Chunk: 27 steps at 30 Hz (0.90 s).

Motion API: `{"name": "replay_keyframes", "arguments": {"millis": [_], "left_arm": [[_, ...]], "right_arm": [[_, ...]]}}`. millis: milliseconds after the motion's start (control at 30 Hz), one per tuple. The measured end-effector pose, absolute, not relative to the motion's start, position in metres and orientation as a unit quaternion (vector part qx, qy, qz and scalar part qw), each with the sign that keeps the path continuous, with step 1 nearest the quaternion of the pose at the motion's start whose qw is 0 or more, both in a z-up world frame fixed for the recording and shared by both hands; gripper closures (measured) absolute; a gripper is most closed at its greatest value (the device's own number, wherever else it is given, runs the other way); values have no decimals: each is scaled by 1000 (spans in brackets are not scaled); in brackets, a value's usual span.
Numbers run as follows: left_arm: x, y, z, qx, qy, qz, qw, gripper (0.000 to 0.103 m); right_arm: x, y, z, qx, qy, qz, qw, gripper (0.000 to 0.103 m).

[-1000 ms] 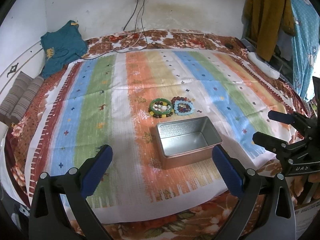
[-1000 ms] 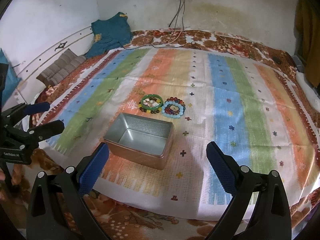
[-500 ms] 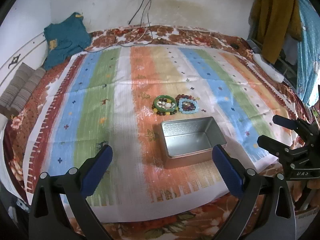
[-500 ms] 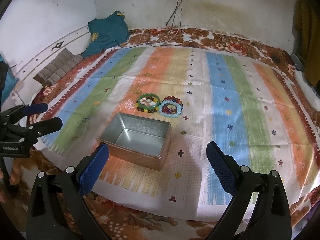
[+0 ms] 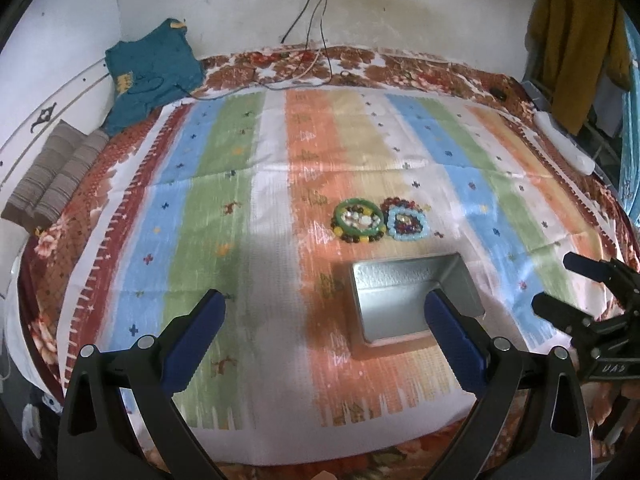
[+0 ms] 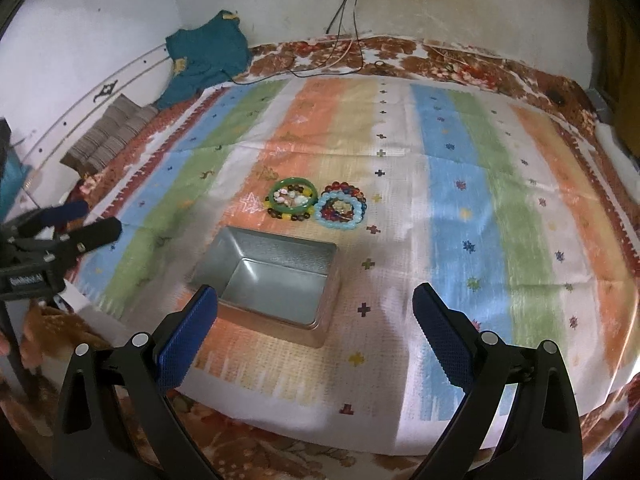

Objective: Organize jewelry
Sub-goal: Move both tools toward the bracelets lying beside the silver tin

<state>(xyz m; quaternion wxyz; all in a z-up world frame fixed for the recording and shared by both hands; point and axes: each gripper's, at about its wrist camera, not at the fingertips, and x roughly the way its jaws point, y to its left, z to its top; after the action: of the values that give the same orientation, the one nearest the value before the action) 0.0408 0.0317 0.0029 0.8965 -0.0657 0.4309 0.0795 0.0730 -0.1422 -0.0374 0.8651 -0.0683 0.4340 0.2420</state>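
Each tool is matte black plastic: two flat, forked arms with long triangular cut-outs, joined by silver round-headed screws. The left tool (image 5: 324, 334) and the right tool (image 6: 314, 330) both carry dark blue textured pads (image 5: 192, 338) on the inner faces of their fingers. Seen from the side, the right tool (image 5: 592, 304) shows white lettering on its body, as does the left tool (image 6: 60, 228).

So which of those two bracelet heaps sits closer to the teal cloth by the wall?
The green-ringed heap. It lies on the teal cloth's side, touching the blue-ringed heap, which has pale blue beads round dark red ones.
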Motion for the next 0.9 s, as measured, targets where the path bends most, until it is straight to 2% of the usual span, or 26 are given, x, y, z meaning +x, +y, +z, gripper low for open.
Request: {"name": "replay_keyframes", "arguments": {"millis": [900], "left_arm": [[110,31,-12,-49,460,91,882,6]], "right_arm": [[127,-135,-51,-72,463,216,857,4]]}}
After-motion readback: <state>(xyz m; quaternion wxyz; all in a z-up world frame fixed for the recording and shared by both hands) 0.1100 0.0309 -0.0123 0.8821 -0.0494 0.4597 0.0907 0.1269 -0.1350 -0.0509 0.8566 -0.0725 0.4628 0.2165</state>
